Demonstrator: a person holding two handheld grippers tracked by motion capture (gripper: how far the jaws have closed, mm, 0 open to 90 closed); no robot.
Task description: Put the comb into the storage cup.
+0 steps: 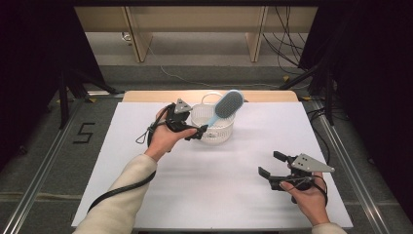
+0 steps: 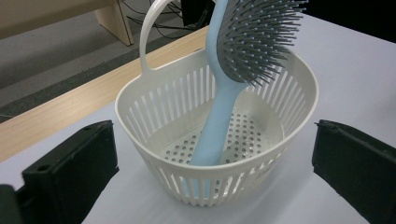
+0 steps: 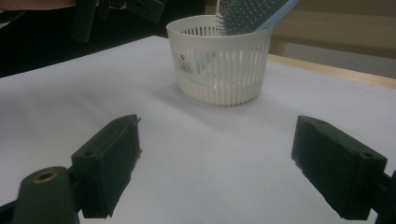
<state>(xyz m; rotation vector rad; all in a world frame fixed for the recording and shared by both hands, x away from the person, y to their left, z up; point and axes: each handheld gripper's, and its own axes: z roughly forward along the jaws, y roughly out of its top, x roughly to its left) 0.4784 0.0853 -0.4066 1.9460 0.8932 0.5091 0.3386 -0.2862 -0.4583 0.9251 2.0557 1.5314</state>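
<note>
Hairbrush (image 2: 233,79) is being propped handle-down in the white slotted basket (image 2: 154,116) on the table (light, rigid plastic, best taken by its smooth blue handle), while the left gripper (image 1: 198,131) and right gripper (image 1: 269,165) are being held wide open, empty.

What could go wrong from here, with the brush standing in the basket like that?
1. The hairbrush stands handle-down, its bristled head leaning out over the rim of the white basket. That top-heavy lean might tip the light basket or let the brush slide out.
2. The left gripper sits open right beside the basket; pulling back carelessly could clip the rim or handle loop and drag it.
3. The right gripper is open and well away, so nothing steadies the basket.
</note>
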